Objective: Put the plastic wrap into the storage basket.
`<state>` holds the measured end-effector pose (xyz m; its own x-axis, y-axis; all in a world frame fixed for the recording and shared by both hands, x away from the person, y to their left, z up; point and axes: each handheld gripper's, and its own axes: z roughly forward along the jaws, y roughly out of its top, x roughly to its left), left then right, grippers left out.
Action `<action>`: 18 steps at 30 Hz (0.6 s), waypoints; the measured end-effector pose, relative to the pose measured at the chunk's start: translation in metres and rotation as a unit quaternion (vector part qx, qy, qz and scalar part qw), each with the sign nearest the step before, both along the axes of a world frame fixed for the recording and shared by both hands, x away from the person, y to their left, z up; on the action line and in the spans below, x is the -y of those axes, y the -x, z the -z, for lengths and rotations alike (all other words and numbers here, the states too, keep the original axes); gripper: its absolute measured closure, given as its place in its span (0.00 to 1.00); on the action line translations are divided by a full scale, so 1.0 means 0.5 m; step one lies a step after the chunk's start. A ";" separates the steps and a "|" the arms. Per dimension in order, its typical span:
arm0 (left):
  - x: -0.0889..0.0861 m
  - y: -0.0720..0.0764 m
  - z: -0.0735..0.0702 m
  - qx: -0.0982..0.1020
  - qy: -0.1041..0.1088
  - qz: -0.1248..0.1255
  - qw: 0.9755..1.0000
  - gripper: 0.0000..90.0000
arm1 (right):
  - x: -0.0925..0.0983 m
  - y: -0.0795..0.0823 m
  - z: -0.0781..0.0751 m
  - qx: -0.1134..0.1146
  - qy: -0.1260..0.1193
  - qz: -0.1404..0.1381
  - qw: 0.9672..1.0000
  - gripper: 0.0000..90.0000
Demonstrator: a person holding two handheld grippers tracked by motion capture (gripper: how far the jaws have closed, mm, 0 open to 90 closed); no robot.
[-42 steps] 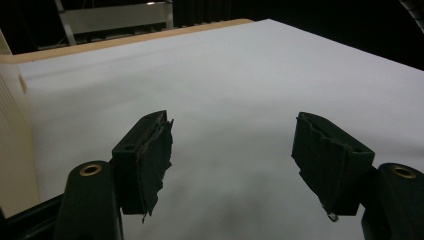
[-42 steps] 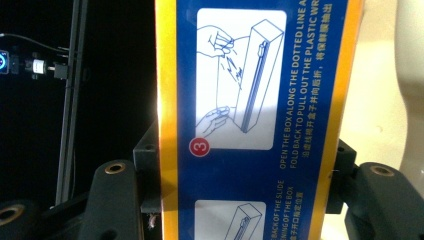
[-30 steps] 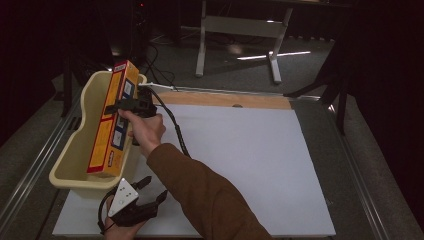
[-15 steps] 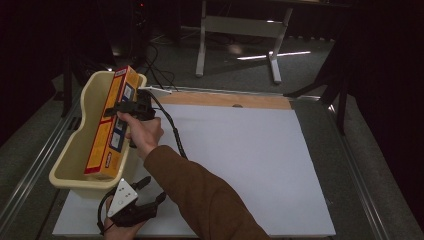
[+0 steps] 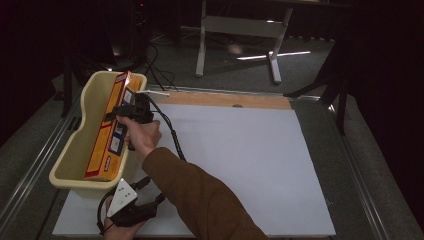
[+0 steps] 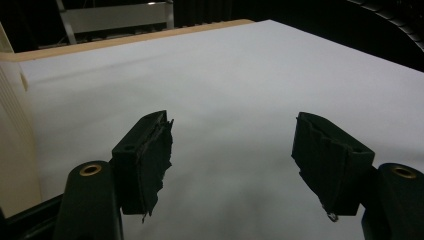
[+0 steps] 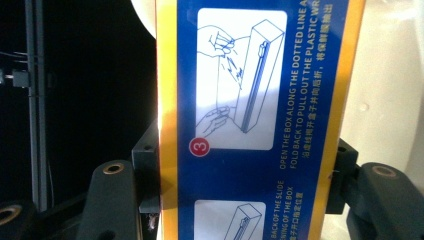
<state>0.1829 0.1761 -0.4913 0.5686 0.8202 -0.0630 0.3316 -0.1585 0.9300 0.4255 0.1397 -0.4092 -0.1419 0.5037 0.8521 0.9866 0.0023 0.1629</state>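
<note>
Right claw [image 5: 121,111] clamps the long orange-and-blue cardboard box [image 5: 107,131], standing tilted in the cream plastic tub [image 5: 75,152] at left. Left claw [image 5: 131,210], lower left, gapes over the matte white table [image 5: 240,150].

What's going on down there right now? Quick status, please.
Right tongs shut on long orange box, box in cream tub. Left tongs open, empty. Nothing in the way.

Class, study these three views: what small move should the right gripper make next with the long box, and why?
Probably lower it a little further before letting go. The right gripper is shut on the orange box, which leans tilted in the cream tub, its top end above the rim. The left gripper idles open.
</note>
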 end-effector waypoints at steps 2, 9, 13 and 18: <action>0.000 0.000 0.000 0.000 0.000 0.000 1.000 0.35 | 0.000 0.000 0.001 -0.004 0.004 0.002 1.000 0.43; -0.001 0.001 0.000 0.000 0.002 -0.002 1.000 0.35 | -0.001 0.001 0.002 -0.007 0.019 0.003 1.000 0.42; -0.001 0.001 0.000 0.001 0.002 -0.003 1.000 0.35 | -0.001 0.001 0.004 -0.008 0.027 0.003 1.000 0.42; -0.003 0.002 0.000 0.002 0.002 -0.004 1.000 0.35 | -0.003 0.005 0.004 -0.001 0.039 0.005 0.999 0.41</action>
<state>0.1821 0.1775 -0.4911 0.5629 0.8240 -0.0652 0.3299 -0.1516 0.9317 0.4231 0.1414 -0.4110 -0.1350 0.5697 0.8107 0.9869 0.0048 0.1610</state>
